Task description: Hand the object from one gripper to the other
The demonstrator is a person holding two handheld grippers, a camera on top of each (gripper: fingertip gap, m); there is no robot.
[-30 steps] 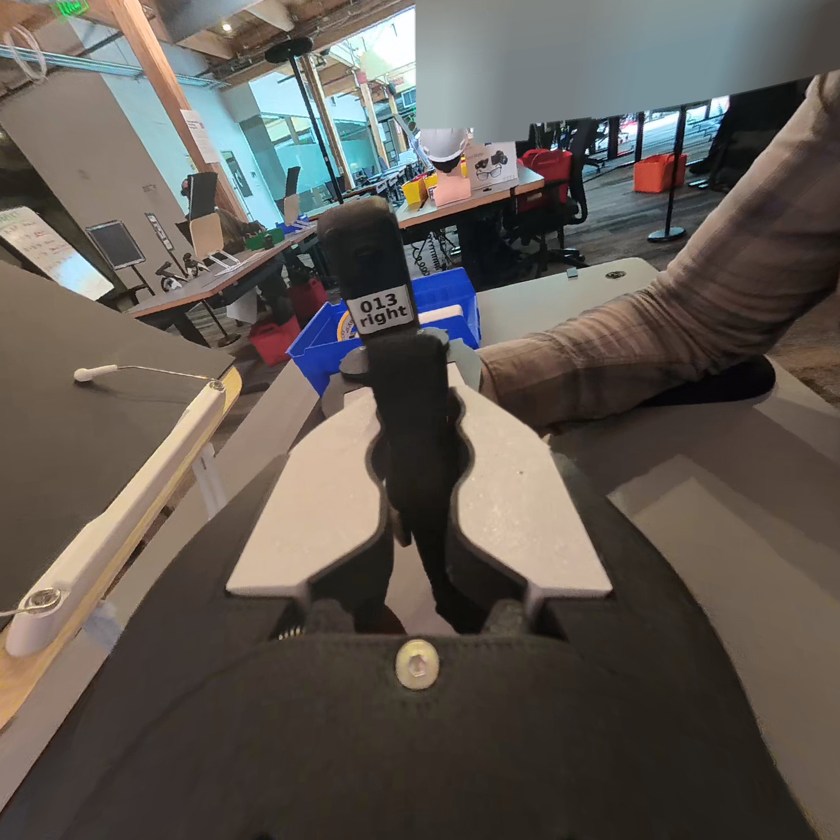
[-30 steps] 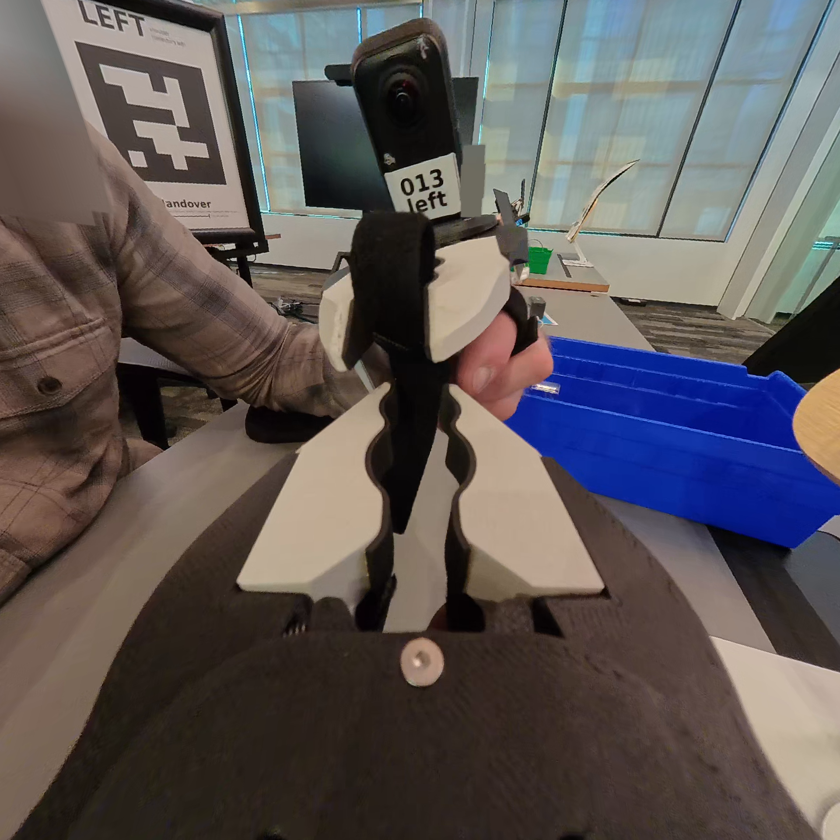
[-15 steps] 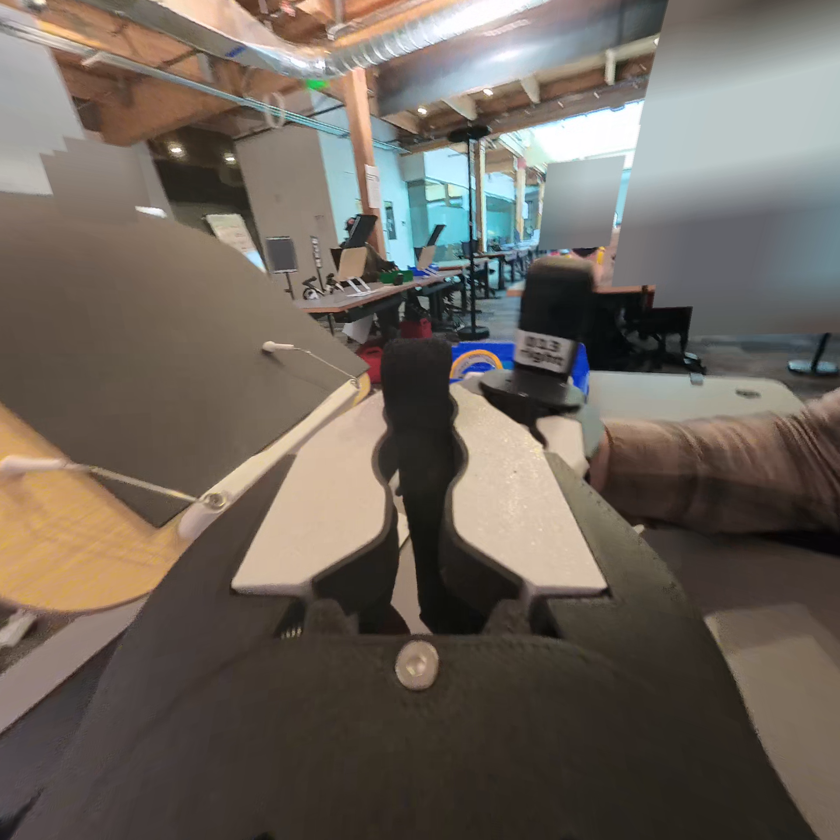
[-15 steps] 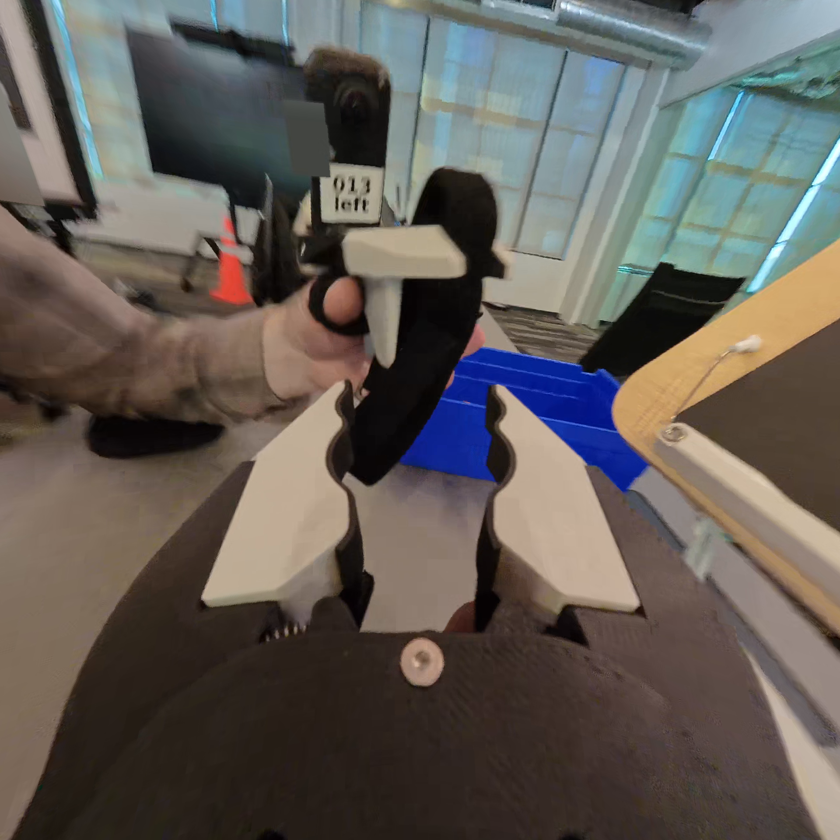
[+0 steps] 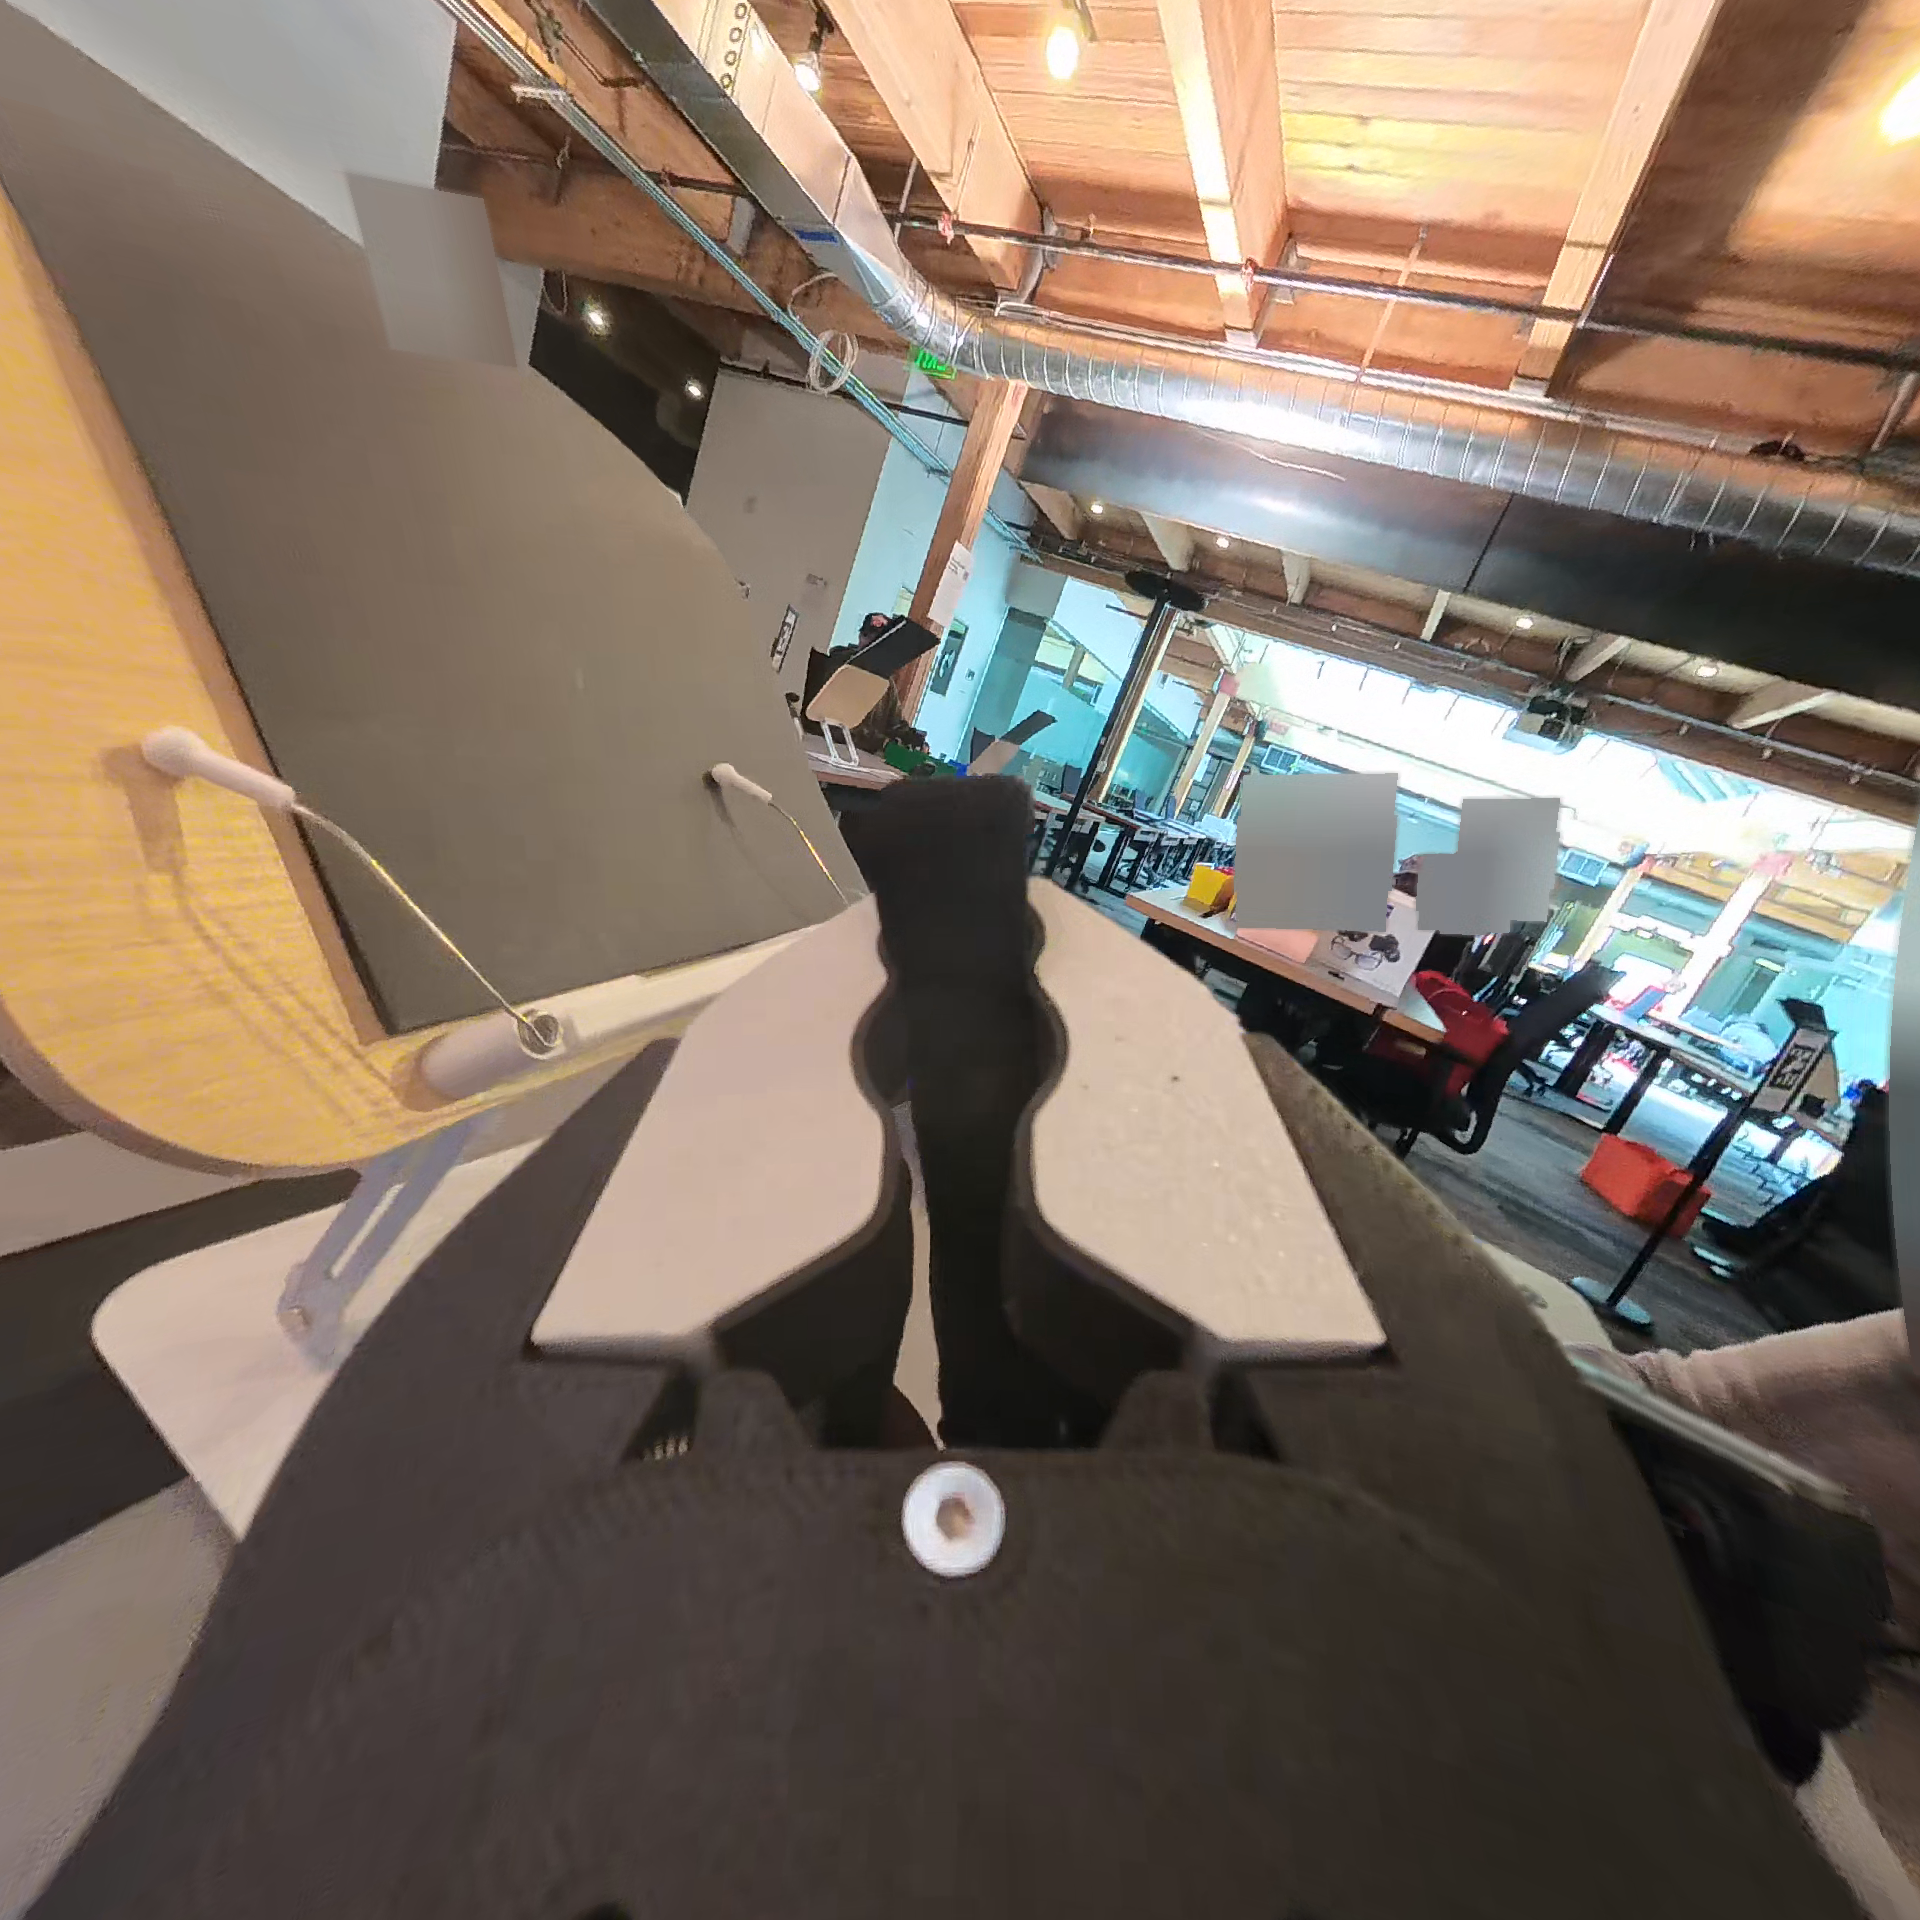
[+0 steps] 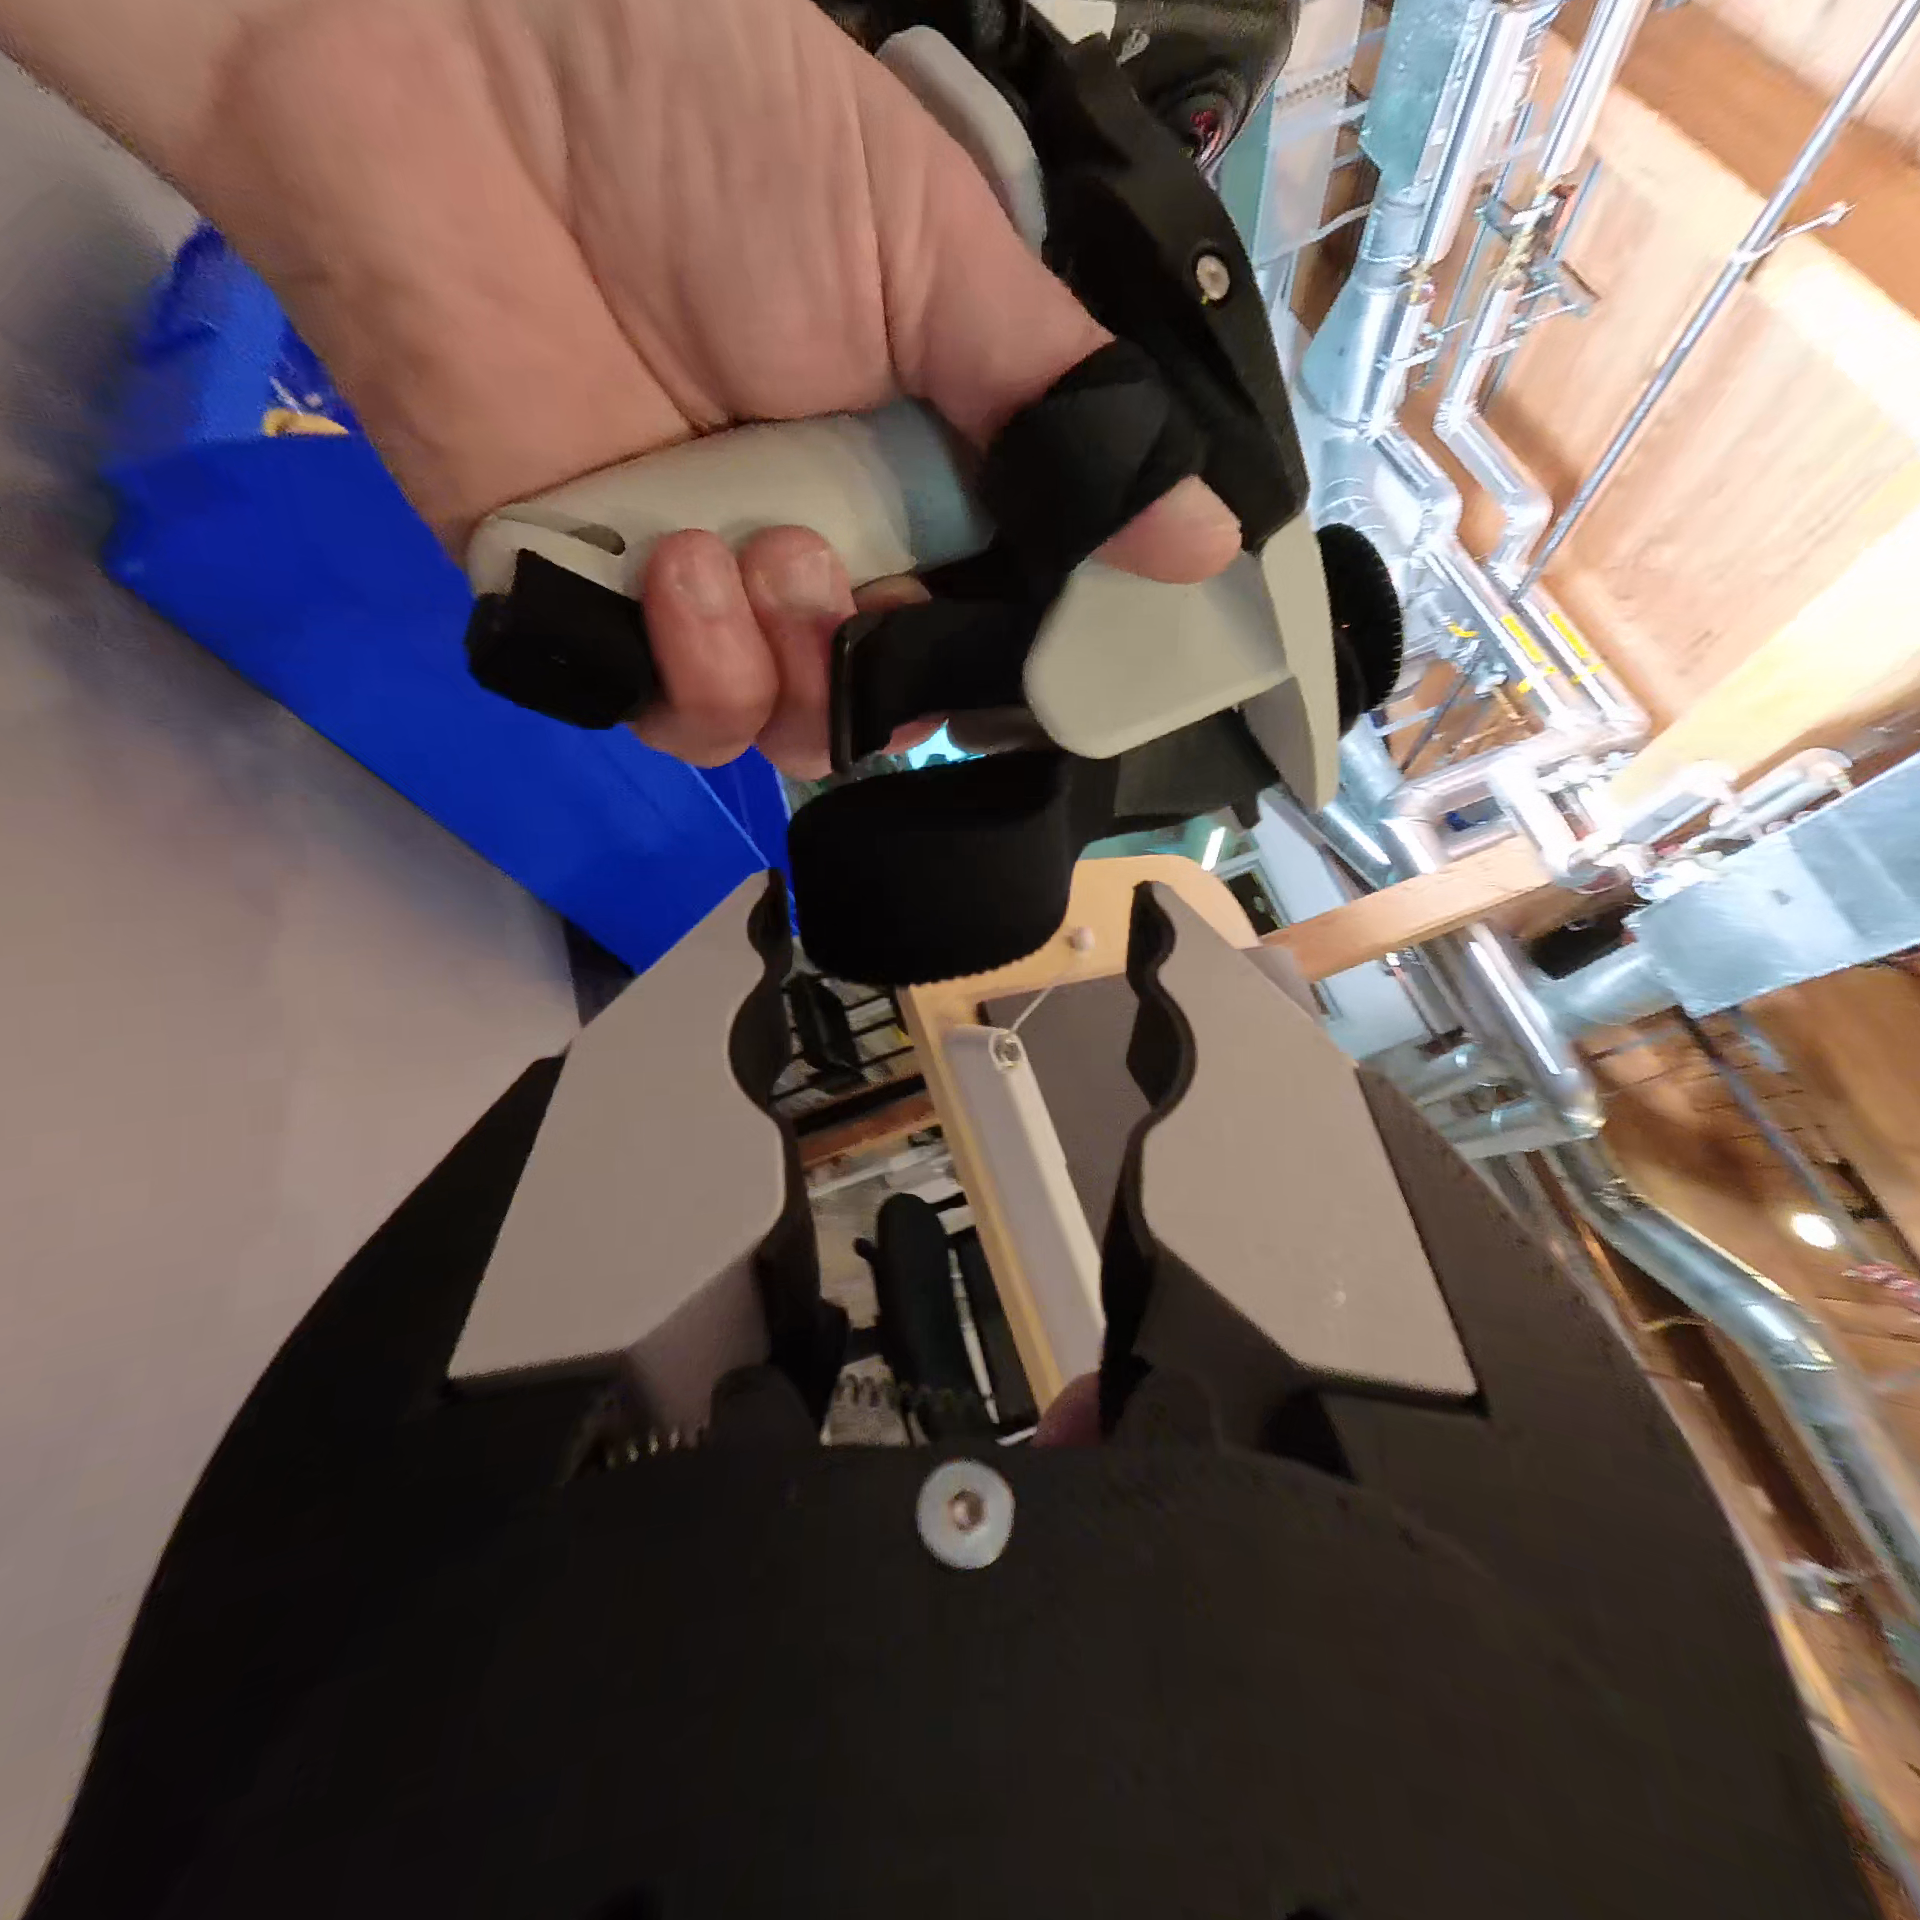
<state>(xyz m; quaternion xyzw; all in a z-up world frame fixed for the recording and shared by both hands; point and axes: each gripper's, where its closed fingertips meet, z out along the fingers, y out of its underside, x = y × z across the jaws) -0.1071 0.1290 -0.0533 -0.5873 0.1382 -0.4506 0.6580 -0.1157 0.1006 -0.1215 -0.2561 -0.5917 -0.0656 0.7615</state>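
Black and soft, the strap [image 5: 951,1039] is clamped between the two pale fingers of my left gripper [image 5: 956,935], with its folded end sticking out past the tips and its tail running back toward the palm of the tool. My right gripper [image 6: 956,914] has its jaws apart and holds nothing; the strap's folded end [image 6: 930,873] hangs just ahead of its tips, close to the left tip but, as far as I can tell, not pinched by either. In the right wrist view my left hand [image 6: 644,281] is wrapped around the handle of the left gripper, very near above the open jaws, and a blue bin [image 6: 416,665] lies behind it on the table. I judge that the strap sits on the left side only, and that the right gripper has no part in the hold now. If the strap must go across, the next move calls for bringing the open right jaws around the free end, closing them firmly, and only then letting the left fingers loosen, so the soft strap does not slip out between the two.
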